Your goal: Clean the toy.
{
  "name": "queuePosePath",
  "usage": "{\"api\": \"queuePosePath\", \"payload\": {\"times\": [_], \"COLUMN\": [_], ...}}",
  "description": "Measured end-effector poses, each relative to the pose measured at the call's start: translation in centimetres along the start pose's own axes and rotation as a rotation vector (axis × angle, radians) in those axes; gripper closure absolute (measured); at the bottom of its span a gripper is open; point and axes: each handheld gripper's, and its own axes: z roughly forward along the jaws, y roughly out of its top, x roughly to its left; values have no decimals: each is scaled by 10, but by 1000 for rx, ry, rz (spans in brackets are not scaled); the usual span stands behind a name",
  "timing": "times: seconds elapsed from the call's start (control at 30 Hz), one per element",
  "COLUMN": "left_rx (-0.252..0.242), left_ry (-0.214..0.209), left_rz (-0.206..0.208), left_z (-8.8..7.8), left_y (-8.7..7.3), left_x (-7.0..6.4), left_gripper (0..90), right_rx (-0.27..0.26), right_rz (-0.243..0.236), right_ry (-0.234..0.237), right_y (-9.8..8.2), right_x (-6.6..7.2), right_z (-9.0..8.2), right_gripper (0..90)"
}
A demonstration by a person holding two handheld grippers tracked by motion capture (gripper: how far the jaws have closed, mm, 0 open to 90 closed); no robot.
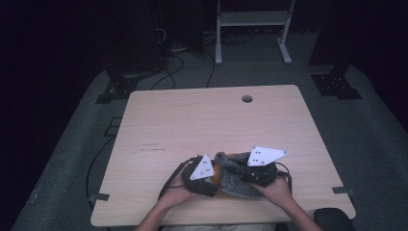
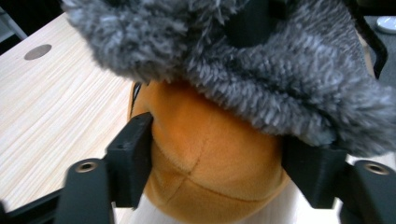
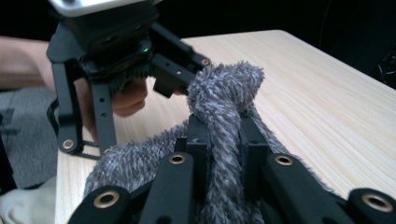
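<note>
Fluffy thing [image 1: 235,185]: grey fur outside, an orange part [image 2: 210,140] under the fur. Lies on the worktop [image 1: 216,120] close to the near edge, about the middle of that edge, between both hands.

Left claw [image 2: 215,154]: partly closed around the orange part, one pad on each side, pressing on it. Right claw [image 3: 224,135]: pinched tight on a thick fold of grey fur [image 3: 224,88], with the fold poking up past the tips.

Looks like pulling the grey fur away from the orange part, or turning the fluffy thing inside out. Hard to say which.

To do this step well:
- Keep the left claw firm on the orange part, so it cannot slip out.
- Keep the right claw tight on the fur fold.
- Pull slowly and gently, away from the left claw.
- Hold both low over the worktop, so nothing drops off the near edge.
- Stop and grab again if the fur starts to slide out.

No brand or label to be seen on the fluffy thing. A few small dark marks [image 1: 151,148] toward the left edge of the worktop, too tiny to read.
</note>
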Motion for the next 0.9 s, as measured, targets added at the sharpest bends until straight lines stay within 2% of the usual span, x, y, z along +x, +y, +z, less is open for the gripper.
{"api": "queuePosePath", "payload": {"times": [0.07, 0.17, 0.2, 0.23, 0.3, 0.33, 0.4, 0.47, 0.53, 0.6, 0.63, 0.7, 0.77, 0.83, 0.9], "left_rx": [4, -1, -9, -17, -3, 14, 31, 17, 10, 0, 2, 8, 2, 12, 30], "left_ry": [2, -20, -37, -47, -53, -48, -19, 9, 38, 74, 87, 102, 86, 51, 53], "left_rz": [1, -23, -61, -87, -120, -127, -100, -75, -43, -23, -15, -13, -26, -61, -59], "left_z": [-3, -5, -5, -4, 0, 3, 5, 1, -4, -5, -5, -5, -3, -1, 0], "left_y": [-2, -7, -8, -7, 0, 2, 3, 0, -1, 0, 1, 1, 1, 4, 4], "left_x": [1, 5, 9, 10, 10, 9, 7, 6, 4, 3, 3, 3, 3, 5, 5], "left_gripper": [350, 346, 320, 257, 147, 109, 108, 233, 314, 335, 337, 336, 284, 168, 139], "right_rx": [4, 25, 34, 37, 31, 25, 1, 12, 5, 19, 26, 24, -8, -18, -8], "right_rz": [10, 29, 39, 72, 81, 76, 65, 24, 69, 84, 108, 122, 131, 104, 78], "right_ry": [-8, -68, -88, -99, -104, -92, -38, -37, -39, -74, -98, -116, -91, -49, -39], "right_y": [-1, -7, -11, -15, -15, -13, -8, -7, -11, -16, -20, -22, -20, -17, -16], "right_x": [-5, -17, -22, -28, -29, -26, -17, -13, -23, -32, -38, -42, -39, -32, -28], "right_z": [-2, -10, -13, -16, -16, -14, -9, -7, -12, -17, -20, -24, -24, -18, -13], "right_gripper": [779, 779, 779, 779, 779, 779, 778, 778, 778, 778, 778, 778, 777, 777, 776]}}
